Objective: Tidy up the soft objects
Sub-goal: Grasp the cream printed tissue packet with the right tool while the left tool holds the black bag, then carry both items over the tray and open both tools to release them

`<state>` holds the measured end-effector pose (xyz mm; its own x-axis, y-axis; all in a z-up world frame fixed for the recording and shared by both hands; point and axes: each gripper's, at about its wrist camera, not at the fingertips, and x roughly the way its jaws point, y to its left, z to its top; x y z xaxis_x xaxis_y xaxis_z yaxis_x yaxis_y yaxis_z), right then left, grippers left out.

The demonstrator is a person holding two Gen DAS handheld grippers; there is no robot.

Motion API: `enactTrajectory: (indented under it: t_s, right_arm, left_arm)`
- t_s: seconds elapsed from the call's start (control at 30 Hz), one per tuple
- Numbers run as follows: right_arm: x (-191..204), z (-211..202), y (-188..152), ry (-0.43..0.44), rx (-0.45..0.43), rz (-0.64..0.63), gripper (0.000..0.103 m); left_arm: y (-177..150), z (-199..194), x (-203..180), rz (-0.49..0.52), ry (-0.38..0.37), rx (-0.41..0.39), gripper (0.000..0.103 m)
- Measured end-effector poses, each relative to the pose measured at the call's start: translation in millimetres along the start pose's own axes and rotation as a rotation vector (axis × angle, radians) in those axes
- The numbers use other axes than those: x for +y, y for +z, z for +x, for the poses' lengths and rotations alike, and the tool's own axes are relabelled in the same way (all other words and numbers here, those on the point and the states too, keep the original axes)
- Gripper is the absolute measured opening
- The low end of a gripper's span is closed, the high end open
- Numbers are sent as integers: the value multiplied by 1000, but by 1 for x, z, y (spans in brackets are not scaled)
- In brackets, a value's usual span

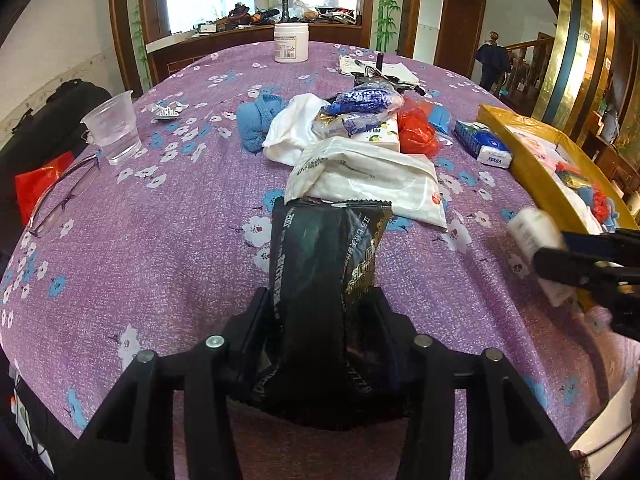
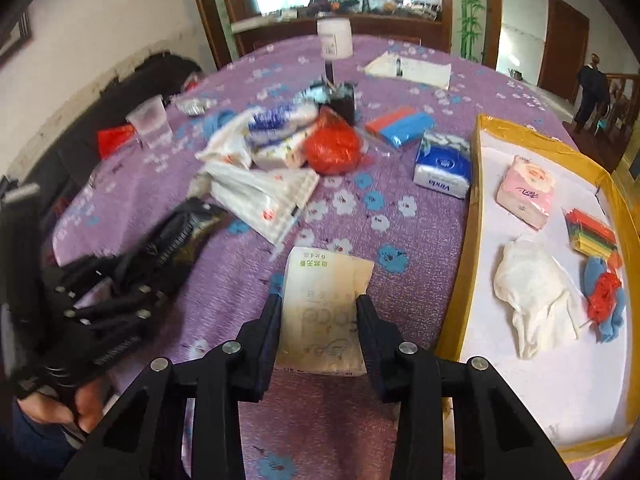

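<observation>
**Two grippers holding soft packets over a purple table**

Pinching a cream tissue pack [image 2: 325, 312] between right gripper [image 2: 319, 304] jaws, beside the yellow-rimmed tray [image 2: 466, 240]. Likely light, squashy, best gripped mid-body. Clasping a black foil pouch [image 1: 324, 280] in left gripper [image 1: 320, 300], slippery-looking. Lying beneath: flowered purple tablecloth [image 1: 160, 260], cluttered room beyond.
</observation>
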<state>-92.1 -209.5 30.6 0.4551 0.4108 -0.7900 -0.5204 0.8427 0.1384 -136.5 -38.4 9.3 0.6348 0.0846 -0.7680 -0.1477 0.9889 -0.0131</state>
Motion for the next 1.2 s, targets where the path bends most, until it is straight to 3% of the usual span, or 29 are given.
enactTrajectory:
  t_s: [0.2,0.27,0.33,0.7,1.2]
  right_arm:
    - [1,-5,-19,66,-23,46,41]
    - [2,-10,-23,95,-31,62,41]
    - [2,-14,-26,117,-42,71,41]
    - [-11,-37,-32,133,-111,119,41]
    - [-60,-68,-38,143,-202,225,41]
  left_arm:
    - [-1,1,-5,26,-4,4,56]
    - [0,1,-5,20,1,-4,46]
    - [0,0,-4,12,2,-11,43]
    - [3,-48,-30,34,-56,-153,43]
    - [11,-67,-91,147,-116,-154,44]
